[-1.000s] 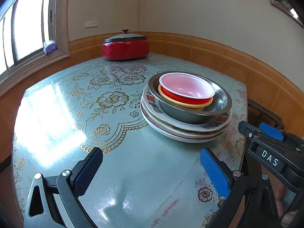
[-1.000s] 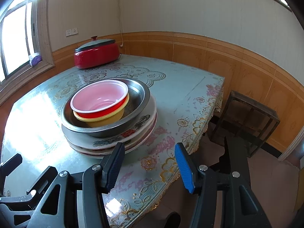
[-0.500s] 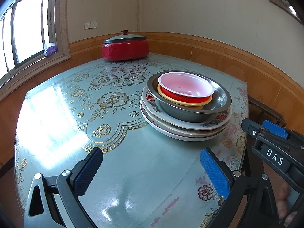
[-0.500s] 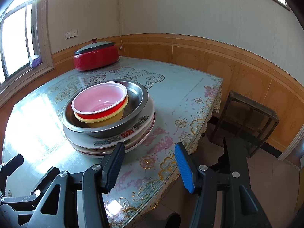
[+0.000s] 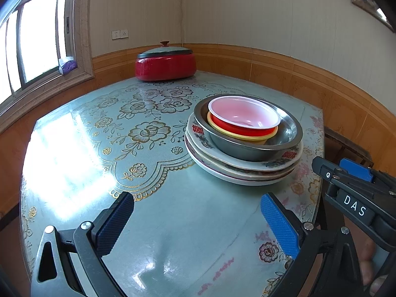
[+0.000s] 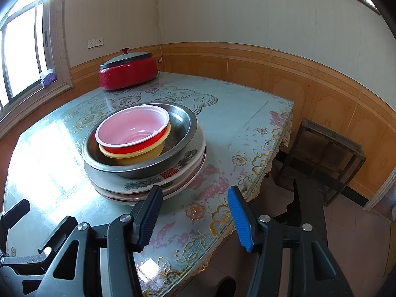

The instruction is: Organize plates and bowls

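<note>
One stack stands on the table: patterned white plates (image 5: 247, 170) (image 6: 178, 173) at the bottom, a steel bowl (image 5: 287, 133) (image 6: 180, 126) on them, a yellow bowl (image 5: 237, 137) (image 6: 138, 157) inside it, and a red bowl with a pale pink inside (image 5: 243, 111) (image 6: 132, 126) on top. My left gripper (image 5: 195, 220) is open and empty, above the table in front of the stack. My right gripper (image 6: 194, 212) is open and empty, near the table's front edge just right of the stack; it also shows in the left wrist view (image 5: 351, 193).
A red lidded pot (image 5: 165, 63) (image 6: 128, 70) stands at the far side of the floral table (image 5: 99, 148) (image 6: 235, 123). A dark wooden stool (image 6: 324, 153) stands on the floor at the right. A window sill (image 5: 47, 81) is at the left.
Both grippers have drawn back and up a little from the stack. The stack has not moved.
</note>
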`<state>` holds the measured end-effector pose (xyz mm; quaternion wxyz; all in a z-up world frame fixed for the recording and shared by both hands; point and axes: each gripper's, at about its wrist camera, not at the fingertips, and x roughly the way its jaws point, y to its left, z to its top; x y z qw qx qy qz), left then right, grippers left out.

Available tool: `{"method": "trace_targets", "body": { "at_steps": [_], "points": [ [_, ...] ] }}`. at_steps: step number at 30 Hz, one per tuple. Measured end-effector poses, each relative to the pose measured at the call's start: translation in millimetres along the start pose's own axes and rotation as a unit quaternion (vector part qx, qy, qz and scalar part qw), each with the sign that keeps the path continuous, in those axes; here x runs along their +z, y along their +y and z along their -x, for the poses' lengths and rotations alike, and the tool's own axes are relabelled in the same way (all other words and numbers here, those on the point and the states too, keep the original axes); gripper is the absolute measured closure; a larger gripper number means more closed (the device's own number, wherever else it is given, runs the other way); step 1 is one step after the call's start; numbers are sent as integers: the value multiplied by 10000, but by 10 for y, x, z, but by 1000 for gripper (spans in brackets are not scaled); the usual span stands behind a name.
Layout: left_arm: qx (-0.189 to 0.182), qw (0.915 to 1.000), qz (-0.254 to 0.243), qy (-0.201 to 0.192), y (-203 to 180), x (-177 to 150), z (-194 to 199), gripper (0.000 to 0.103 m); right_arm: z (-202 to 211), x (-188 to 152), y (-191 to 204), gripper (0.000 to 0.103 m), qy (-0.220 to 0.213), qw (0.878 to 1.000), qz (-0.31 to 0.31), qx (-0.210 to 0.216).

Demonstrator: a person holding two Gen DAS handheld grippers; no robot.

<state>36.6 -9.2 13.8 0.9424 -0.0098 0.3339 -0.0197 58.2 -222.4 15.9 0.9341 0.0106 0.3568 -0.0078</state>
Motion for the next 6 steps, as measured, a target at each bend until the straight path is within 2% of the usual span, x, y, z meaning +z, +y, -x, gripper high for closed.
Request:
{"method": "trace_targets", "body": {
  "at_steps": [6],
  "points": [
    [4, 10000, 18, -32, 9, -1, 22, 0, -5, -13, -12, 48, 10, 10000, 7, 46]
  ]
}}
